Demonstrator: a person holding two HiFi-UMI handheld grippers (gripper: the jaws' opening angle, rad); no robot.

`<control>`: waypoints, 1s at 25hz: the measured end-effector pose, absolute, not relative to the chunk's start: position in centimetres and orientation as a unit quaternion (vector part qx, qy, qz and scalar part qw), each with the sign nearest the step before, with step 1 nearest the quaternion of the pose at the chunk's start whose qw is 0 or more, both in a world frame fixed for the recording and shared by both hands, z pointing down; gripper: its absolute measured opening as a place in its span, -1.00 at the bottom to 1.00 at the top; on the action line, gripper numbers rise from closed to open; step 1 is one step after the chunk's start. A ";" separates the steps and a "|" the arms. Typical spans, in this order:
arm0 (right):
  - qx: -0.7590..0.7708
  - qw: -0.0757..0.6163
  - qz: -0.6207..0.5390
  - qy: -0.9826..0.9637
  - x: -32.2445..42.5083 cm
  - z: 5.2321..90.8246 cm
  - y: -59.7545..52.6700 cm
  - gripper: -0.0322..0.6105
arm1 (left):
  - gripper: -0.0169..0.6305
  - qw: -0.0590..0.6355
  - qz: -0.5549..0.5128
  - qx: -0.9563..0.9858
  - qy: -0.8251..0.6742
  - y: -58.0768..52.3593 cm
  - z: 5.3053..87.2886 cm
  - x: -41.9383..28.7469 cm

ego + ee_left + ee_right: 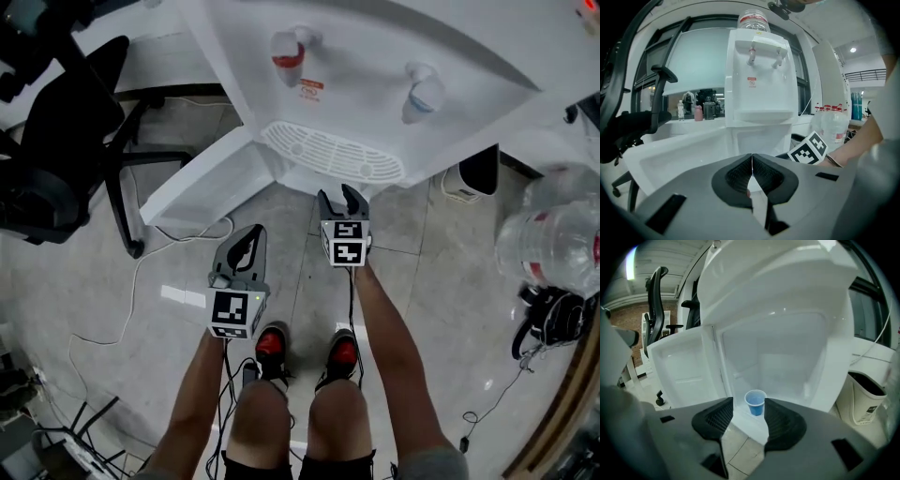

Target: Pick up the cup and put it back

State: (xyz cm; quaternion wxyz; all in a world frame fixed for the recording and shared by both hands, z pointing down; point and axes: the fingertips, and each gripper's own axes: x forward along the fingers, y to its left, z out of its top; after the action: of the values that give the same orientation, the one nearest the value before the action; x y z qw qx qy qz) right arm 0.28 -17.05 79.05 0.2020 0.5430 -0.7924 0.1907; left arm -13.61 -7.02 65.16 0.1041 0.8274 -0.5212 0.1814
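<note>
The blue cup [755, 403] stands upright inside the open cabinet [787, 357], straight ahead of the right gripper [339, 197] and beyond its half-open jaws, untouched. The left gripper [251, 234], jaws together and empty, sits farther back.

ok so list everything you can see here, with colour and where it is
water dispenser: one, white, ahead of the person
cabinet door: one, white, swung open at the dispenser's base
cup: one, blue, upright inside the dispenser, past the open door
office chair: one, black, far left
water bottles: several, clear, far right
bin: one, white, right of the dispenser
cable: one, white, lying left of the grippers
shoes: two, red and black, on the person's feet
left gripper: one, grey, jaws together, empty
right gripper: one, grey, jaws apart, aimed at the cup, not touching it
</note>
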 end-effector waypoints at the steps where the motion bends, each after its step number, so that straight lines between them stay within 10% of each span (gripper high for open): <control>1: 0.545 0.200 0.191 -0.791 0.6 78.1 -16.3 -0.24 | -0.87 0.106 0.182 0.829 -0.518 -6.7 64.4 -13.3; 25: 0.593 0.154 0.151 -0.776 8.8 43.2 -6.9 -0.84 | -0.87 0.081 0.166 0.870 -0.458 -4.8 36.2 -4.7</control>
State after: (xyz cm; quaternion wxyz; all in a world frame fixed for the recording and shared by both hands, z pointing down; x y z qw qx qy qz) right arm 8.80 -6.90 43.19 0.1544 0.5931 -0.7756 0.1513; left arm -4.72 -4.84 36.19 0.0808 0.8695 -0.4580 0.1663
